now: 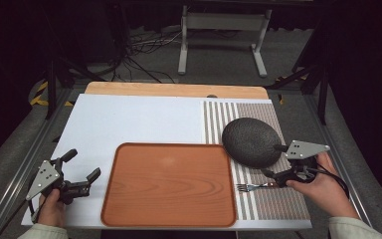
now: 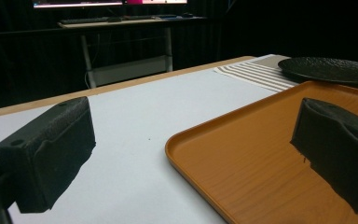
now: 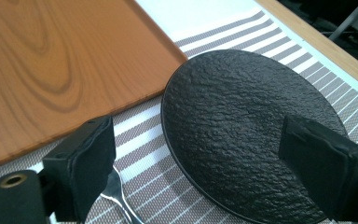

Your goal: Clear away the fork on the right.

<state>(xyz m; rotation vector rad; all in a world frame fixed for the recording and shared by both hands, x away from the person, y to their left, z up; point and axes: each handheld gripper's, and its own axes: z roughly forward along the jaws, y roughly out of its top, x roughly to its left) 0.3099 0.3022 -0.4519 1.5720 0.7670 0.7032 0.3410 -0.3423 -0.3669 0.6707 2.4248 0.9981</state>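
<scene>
A tray [image 1: 169, 184] lies on the tabletop [image 1: 129, 122] toward the person's side, with a striped mat [image 1: 273, 199] just to its right. On the mat, a plate [image 1: 251, 141] sits behind a fork [image 1: 251, 187], which lies just beside the tray's right edge.

Pale sleeves at both wrists; black grippers [image 1: 87, 181] [image 1: 273, 160] carry grey three-cornered plates (drilled with holes) and black cables.

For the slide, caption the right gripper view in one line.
Open right gripper hovering over the black plate on the striped placemat, fork below, wooden tray alongside.
</scene>
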